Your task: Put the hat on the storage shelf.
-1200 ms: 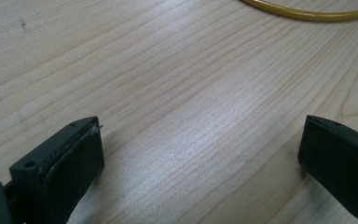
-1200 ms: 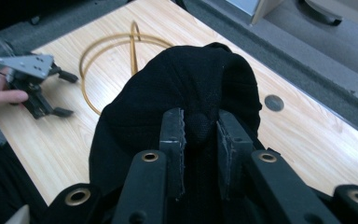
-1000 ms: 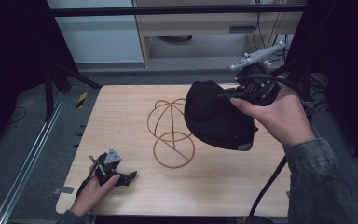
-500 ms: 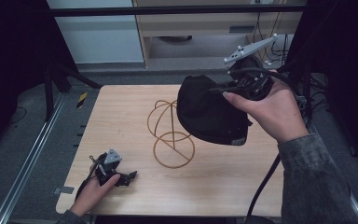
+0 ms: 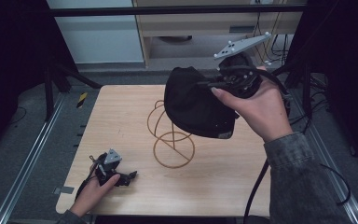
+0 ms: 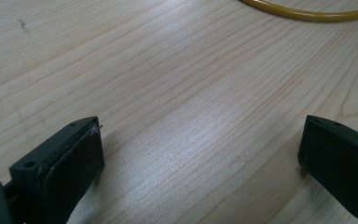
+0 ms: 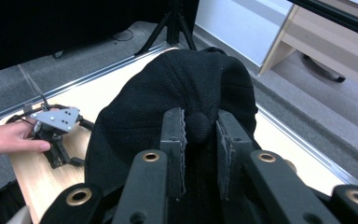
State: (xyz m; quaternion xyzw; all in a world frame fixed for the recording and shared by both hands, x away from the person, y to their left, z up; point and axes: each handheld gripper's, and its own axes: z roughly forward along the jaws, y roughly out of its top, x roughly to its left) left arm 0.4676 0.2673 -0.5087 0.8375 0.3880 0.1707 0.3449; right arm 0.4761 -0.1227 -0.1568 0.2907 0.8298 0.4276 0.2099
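- Since the earlier frame, the right gripper (image 5: pixel 214 87) carries the black cap (image 5: pixel 193 105) leftward, over the wire stand (image 5: pixel 170 140) at frame centre.
- Its fingers (image 7: pixel 175 140) pinch the cap's fabric; the left gripper (image 5: pixel 121 177) rests wide apart on the bench (image 5: pixel 121 116), lower left.
- Advice: centre the crown over the stand's top loop before lowering.

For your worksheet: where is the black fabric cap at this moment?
In the high view, the black fabric cap hangs right of centre, clamped by the right gripper just above the gold wire stand.

A wooden table (image 5: pixel 121 116) stands on a grey floor (image 5: pixel 9 140). A light cabinet (image 5: pixel 191 28) sits behind it.
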